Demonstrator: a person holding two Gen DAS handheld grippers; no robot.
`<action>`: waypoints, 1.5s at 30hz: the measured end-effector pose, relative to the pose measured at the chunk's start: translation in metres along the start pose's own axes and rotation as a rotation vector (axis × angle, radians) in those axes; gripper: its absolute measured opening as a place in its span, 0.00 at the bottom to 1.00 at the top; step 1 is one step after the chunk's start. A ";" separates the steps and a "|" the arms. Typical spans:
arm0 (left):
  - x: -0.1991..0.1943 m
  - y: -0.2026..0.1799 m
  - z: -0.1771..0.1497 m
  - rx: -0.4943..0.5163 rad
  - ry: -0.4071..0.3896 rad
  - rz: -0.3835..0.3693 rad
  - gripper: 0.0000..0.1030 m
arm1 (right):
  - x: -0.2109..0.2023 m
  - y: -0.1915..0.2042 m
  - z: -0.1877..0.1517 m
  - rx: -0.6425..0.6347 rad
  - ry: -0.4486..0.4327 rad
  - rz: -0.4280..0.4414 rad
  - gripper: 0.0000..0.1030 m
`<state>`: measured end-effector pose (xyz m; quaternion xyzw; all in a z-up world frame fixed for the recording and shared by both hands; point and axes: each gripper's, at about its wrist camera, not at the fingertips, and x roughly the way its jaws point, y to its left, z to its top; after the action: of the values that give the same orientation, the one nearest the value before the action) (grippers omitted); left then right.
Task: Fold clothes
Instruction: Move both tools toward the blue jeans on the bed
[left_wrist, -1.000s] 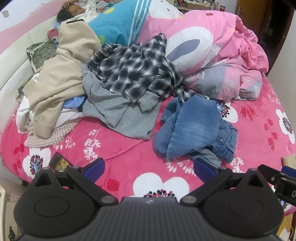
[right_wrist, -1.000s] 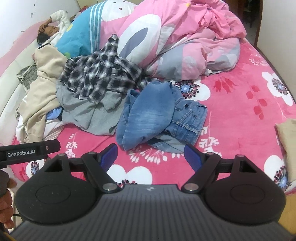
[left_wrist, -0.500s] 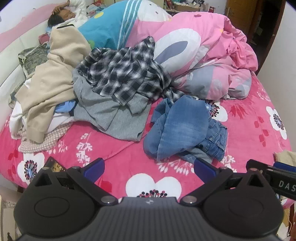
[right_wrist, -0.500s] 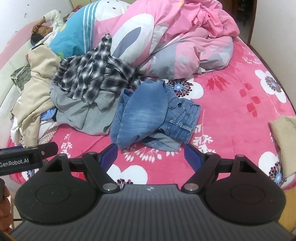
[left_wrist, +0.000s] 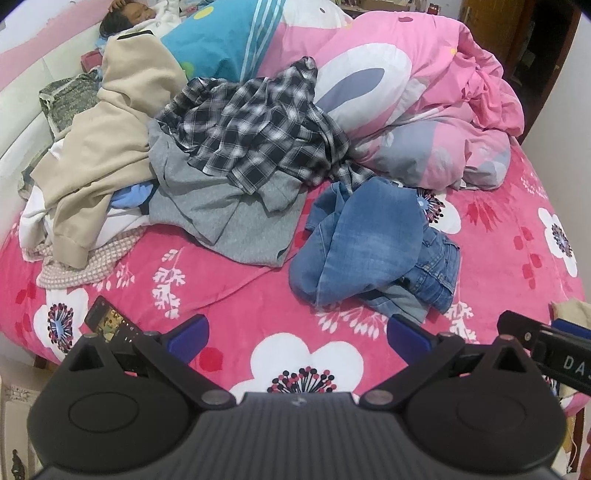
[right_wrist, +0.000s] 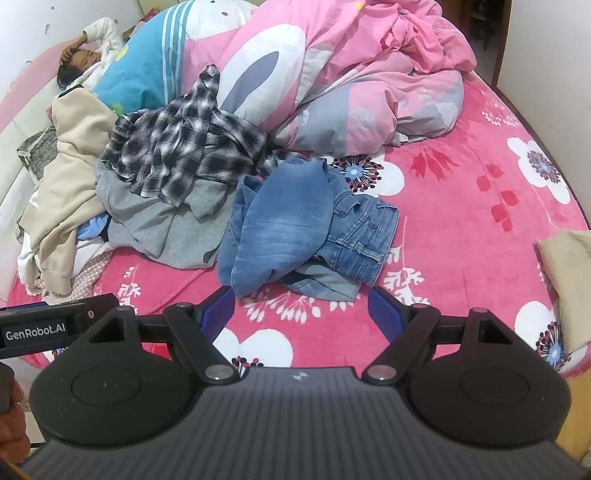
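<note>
Your left tool (left_wrist: 297, 334) and right tool (right_wrist: 301, 308) both stand spread and carry nothing, while the jeans (right_wrist: 306, 229) lie crumpled on the bed (right_wrist: 461, 206) beside the unfolded pile of clothes (left_wrist: 207, 162).

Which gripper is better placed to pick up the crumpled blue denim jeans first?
Right gripper, probably: crumpled blue denim jeans lie just beyond its open fingers. From left gripper, they sit farther off, toward the right.

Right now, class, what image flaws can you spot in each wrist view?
Left wrist view: fisheye bending curves the bed's edge, corners darken, jeans stay sharp. Right wrist view: the same curving; soft, even light, no glare; the open right tool fills the bottom.
</note>
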<state>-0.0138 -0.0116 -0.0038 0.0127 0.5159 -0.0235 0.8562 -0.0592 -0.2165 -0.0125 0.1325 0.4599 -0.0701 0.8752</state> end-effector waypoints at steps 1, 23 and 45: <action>0.000 0.000 0.000 0.000 0.001 0.000 1.00 | 0.000 0.000 0.000 -0.001 0.000 -0.001 0.77; 0.016 0.004 0.005 0.009 0.021 0.009 1.00 | 0.004 0.011 0.007 -0.019 0.003 -0.022 0.77; 0.030 0.002 0.006 0.074 0.039 -0.050 1.00 | 0.010 0.013 0.003 0.007 0.017 -0.089 0.77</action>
<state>0.0059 -0.0107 -0.0275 0.0319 0.5315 -0.0634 0.8441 -0.0482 -0.2051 -0.0174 0.1154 0.4723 -0.1094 0.8670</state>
